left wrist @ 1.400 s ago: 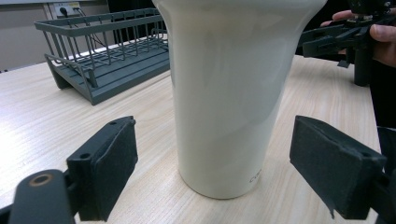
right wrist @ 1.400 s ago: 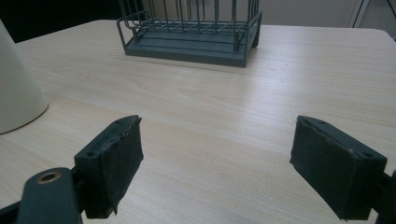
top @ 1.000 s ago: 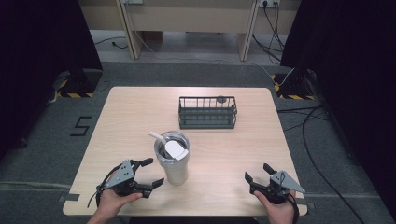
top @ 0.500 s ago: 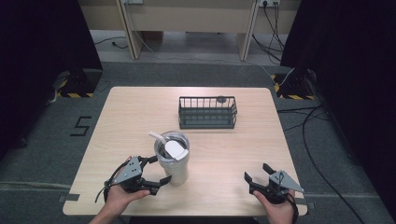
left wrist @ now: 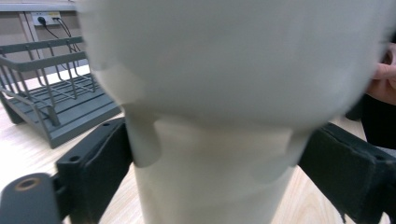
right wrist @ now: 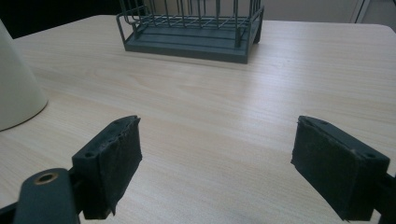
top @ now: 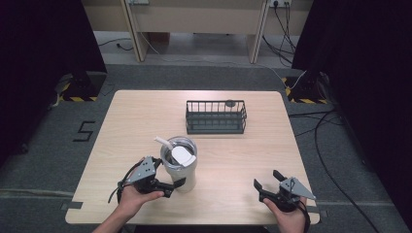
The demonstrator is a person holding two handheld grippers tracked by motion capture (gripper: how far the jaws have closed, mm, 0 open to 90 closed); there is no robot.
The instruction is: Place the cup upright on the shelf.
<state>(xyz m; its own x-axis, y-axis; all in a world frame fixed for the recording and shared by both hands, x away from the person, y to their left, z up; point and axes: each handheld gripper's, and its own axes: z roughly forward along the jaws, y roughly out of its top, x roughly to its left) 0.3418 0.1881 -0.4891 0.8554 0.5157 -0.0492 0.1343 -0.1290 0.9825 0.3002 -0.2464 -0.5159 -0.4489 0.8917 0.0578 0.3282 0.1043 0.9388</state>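
A cream tumbler (top: 180, 167) with a lid and a white straw (top: 163, 142) stands at the front left of the wooden table (top: 141, 116). My left gripper (top: 170, 174) is open, one jaw on each side of the tumbler's lower body. In the left gripper view the tumbler (left wrist: 215, 140) sits between the two black pads (left wrist: 100, 158), close to or touching them. My right gripper (top: 266, 179) rests open near the front right edge, nothing between its jaws (right wrist: 217, 158). The tumbler's edge (right wrist: 14, 88) shows at the left of the right gripper view.
A dark wire basket (top: 215, 117) stands at the back middle of the table, also seen as the basket (left wrist: 46, 107) and the basket (right wrist: 191, 32) from the grippers. A small dark round object (top: 230, 103) sits at its far rim. Cables lie on the floor at the right.
My left gripper has slid to the right, so its jaws now straddle the tumbler. The right gripper has stayed in place.
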